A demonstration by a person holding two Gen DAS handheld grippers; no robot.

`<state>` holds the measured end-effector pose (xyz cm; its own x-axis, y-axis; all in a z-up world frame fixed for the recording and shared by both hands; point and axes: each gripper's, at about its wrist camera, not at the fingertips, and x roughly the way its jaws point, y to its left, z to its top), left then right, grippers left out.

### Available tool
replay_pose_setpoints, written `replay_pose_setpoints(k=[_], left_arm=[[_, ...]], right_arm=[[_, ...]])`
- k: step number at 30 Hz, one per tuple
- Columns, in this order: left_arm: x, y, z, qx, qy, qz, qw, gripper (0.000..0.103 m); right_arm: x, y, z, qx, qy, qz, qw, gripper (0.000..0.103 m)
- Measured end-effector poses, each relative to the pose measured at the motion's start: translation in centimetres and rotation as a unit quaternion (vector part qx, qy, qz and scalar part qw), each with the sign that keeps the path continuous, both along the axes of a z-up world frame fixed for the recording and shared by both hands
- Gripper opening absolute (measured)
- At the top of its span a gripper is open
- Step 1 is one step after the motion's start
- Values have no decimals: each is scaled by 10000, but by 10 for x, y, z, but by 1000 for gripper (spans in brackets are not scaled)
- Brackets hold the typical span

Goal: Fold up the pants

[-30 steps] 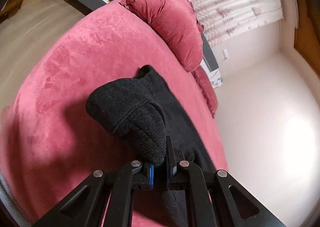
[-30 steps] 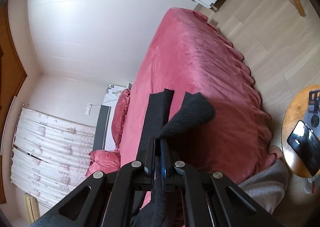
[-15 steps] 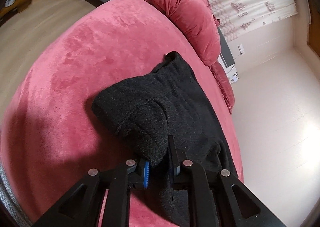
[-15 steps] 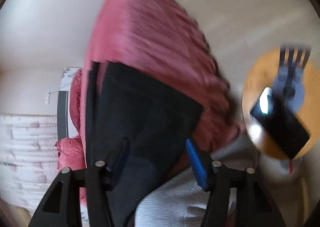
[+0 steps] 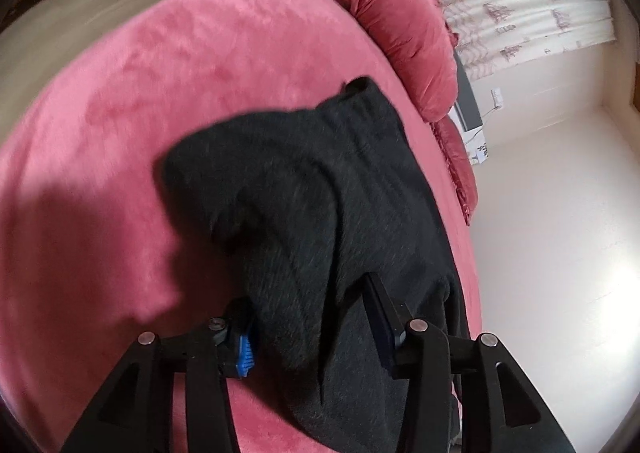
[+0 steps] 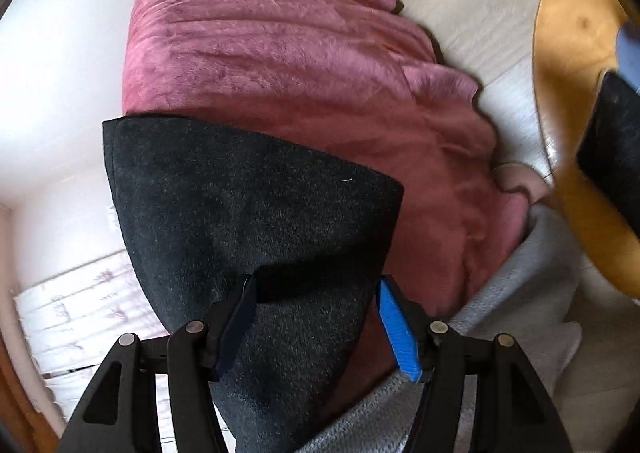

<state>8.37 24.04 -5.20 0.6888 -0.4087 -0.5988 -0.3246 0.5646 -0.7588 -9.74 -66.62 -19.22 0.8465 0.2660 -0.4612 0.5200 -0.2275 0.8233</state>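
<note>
Pants (image 5: 352, 189), black and fuzzy, lie across the pink bedspread (image 5: 160, 93) and fill the centre and lower middle of the left wrist view, one bunched hump of cloth rising at centre left. In the right wrist view they (image 6: 248, 205) spread as a broad dark slab over the lower middle of the frame, their straight edge running from centre left to centre right, with the bedspread (image 6: 280, 53) above. A pink pillow (image 5: 400, 21) sits at the upper right of the left view, and a grey rug (image 6: 520, 313) shows at lower right of the right view, beside a round wooden table (image 6: 568, 93).

Both tools look let go. The left gripper (image 5: 312, 329) has its jaws spread wide at the bottom of the frame, with cloth lying loose between them. The right gripper (image 6: 316, 325) is likewise parted, the fabric passing between its fingers without being pinched.

To my eye a fold is just laid down and the cloth dropped. Next, I would guess, comes flattening that hump, then taking a fresh hold on an edge for another fold.
</note>
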Motion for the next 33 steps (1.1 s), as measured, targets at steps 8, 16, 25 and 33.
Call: replay_pose_setpoints(k=[8, 16, 25, 33], left_arm=[[-2, -7, -2, 86, -5, -165, 9998, 12], [-6, -9, 24, -219, -467, -248, 9984, 9], [9, -14, 64, -718, -996, -281, 9920, 8], [50, -16, 100, -854, -1157, -267, 9892, 8]], right_arm=[[-23, -4, 19, -225, -679, -710, 9949, 6], [-44, -25, 122, -1209, -1426, -796, 9791, 4], [-3, -25, 195, -1767, -1762, -372, 9677, 4], [52, -41, 245, -1940, -1950, -254, 9611, 4]])
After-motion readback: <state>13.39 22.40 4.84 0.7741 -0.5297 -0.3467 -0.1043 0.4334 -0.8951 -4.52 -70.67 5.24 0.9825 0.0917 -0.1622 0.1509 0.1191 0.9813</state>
